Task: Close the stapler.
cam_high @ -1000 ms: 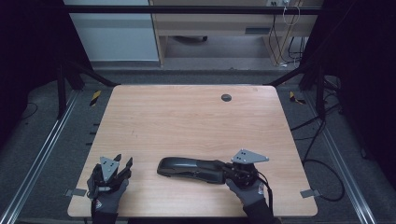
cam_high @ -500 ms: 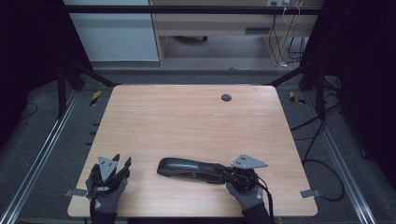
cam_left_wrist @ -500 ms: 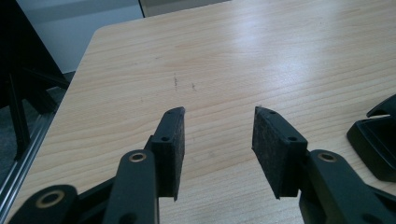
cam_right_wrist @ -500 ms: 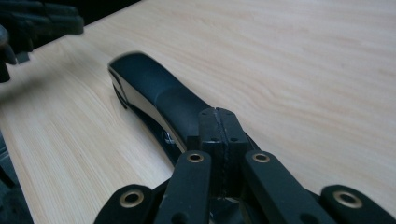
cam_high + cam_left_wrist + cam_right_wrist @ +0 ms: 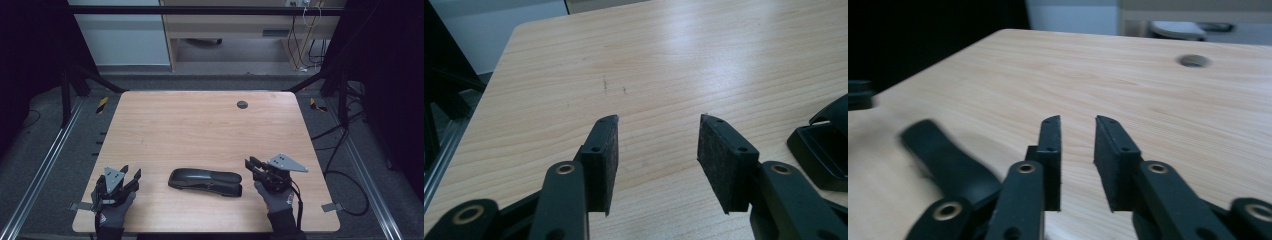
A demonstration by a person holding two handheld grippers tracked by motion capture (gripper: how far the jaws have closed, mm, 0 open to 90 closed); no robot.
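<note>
Object: a black stapler (image 5: 205, 181) lay flat near the front edge of the wooden bench (image 5: 200, 125), between my two hands, lengthwise left to right.
Right gripper (image 5: 255, 167): just beside the stapler's right end, not touching; its jaws had just been opening and stood apart with nothing between them.
Left gripper (image 5: 131, 176): low at the front left, well apart from the stapler, jaws apart and empty.
Hand pose: both gloved hands rested low, jaws pointing forward and slightly inward.
Doing it well: I judged a clean retreat mattered, drawing away without nudging the stapler.

black case (image 5: 945, 157) motion-blurred, same case cut off at frame edge
</note>
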